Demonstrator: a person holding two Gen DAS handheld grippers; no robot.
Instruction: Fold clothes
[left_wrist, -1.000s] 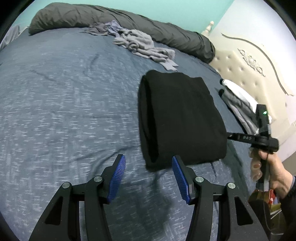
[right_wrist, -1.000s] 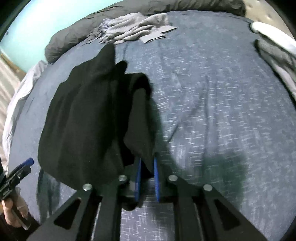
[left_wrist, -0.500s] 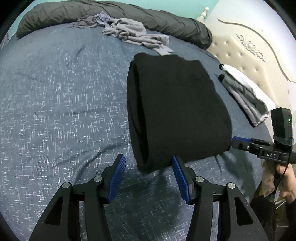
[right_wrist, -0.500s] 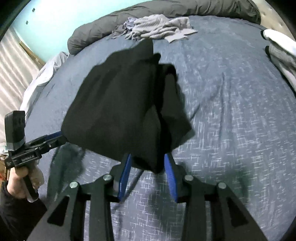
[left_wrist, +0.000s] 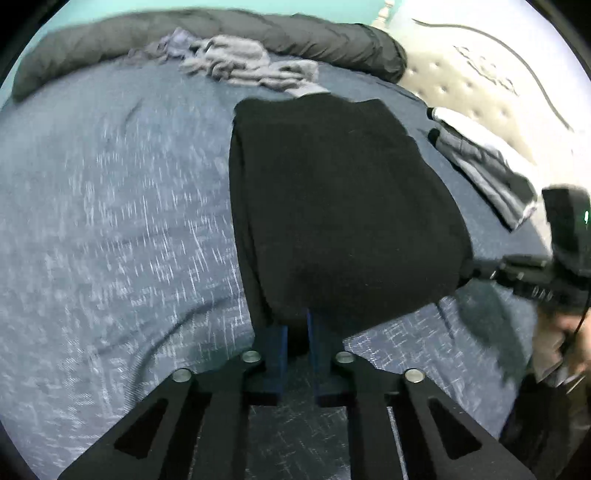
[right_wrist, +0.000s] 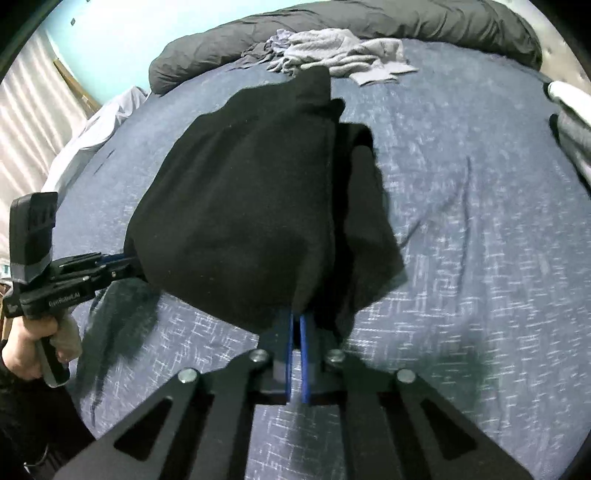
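Black garment (left_wrist: 332, 206): folded bundle, near edge raised off the bed (left_wrist: 110, 221). Left gripper (left_wrist: 297, 332) and right gripper (right_wrist: 295, 325) both clamp that edge. Step: carrying or folding over; next needs level, matched travel.

Each fisheye camera sits just behind its own gripper and looks forward along the fingers, low over the bed (left_wrist: 110, 221), very near the cloth. The left wrist view faces across the mattress toward the rolled grey duvet (left_wrist: 258, 33) and the headboard (left_wrist: 480, 85) at its right. The right wrist view faces the same far edge, with curtains (right_wrist: 33, 122) at its left. Both share the black garment (left_wrist: 332, 203) (right_wrist: 240, 206), the loose grey clothes (left_wrist: 243, 66) (right_wrist: 340, 55), and each shows the other gripper at its side edge.
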